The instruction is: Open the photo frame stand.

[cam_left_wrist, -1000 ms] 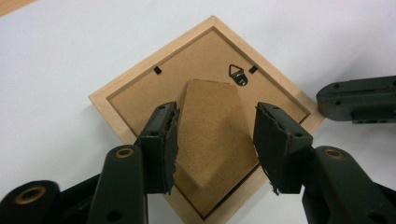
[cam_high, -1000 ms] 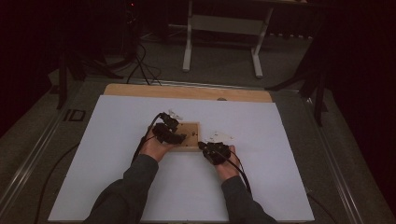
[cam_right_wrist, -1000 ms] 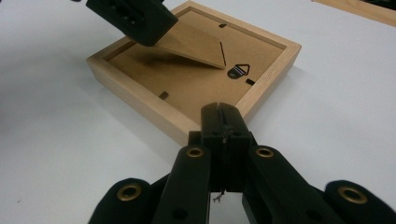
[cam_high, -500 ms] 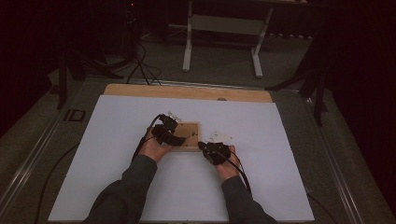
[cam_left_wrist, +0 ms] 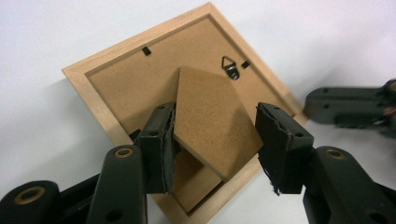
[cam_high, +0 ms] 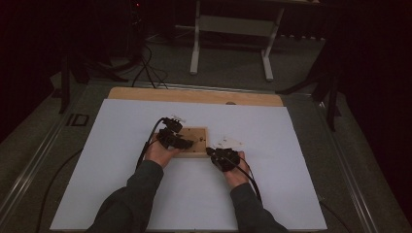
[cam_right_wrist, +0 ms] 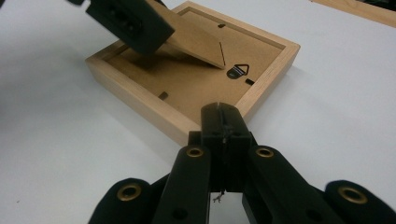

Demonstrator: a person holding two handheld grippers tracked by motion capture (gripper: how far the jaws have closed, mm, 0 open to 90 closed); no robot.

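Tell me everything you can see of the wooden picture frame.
The picture frame is square, of light wood, and lies face down on the white sheet. Its brown fibreboard back carries a metal hanging hook, small black tabs and a stand flap, raised at an angle between the left gripper pads. The shut right gripper presses against its edge.

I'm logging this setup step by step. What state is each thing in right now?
Frame: face down on the white sheet, back up.
Stand: flap lifted off the frame's back, tilted, between the left claw's pads.
Hanger: lying flat on the back.
Left claw: jaws just closing around the stand; one pad touches it, the other stands apart.
Right claw: shut, empty, at the frame's edge.
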